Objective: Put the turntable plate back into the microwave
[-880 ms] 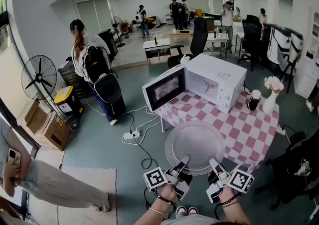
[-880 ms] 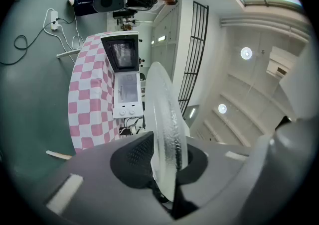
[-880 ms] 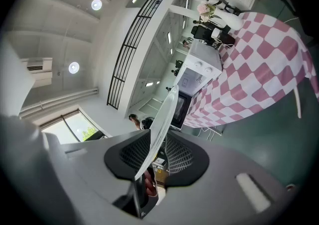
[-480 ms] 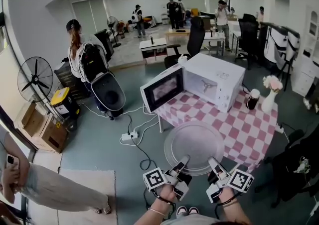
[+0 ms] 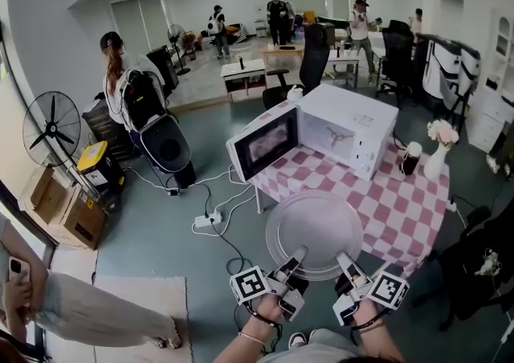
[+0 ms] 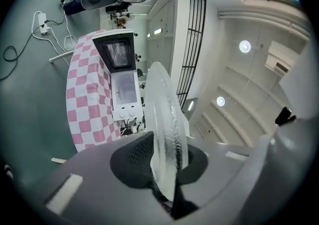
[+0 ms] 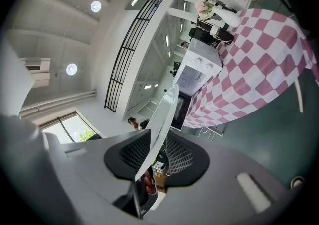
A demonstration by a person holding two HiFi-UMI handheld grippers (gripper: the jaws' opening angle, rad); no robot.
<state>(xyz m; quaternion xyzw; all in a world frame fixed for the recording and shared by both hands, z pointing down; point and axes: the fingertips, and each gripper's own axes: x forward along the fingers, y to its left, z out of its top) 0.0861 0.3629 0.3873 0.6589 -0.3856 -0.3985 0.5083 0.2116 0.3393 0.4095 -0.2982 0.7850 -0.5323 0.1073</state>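
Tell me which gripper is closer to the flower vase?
Right. The right gripper holds the plate by its near rim on the side of the vase; the left gripper holds it farther left.

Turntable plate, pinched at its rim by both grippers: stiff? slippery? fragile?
Likely rigid: the turntable plate looks flat though the left gripper and right gripper pinch only its near rim. Probably slippery and tip-prone: smooth clear glass, mostly overhanging beyond the jaws. Presumably fragile if knocked against the microwave.
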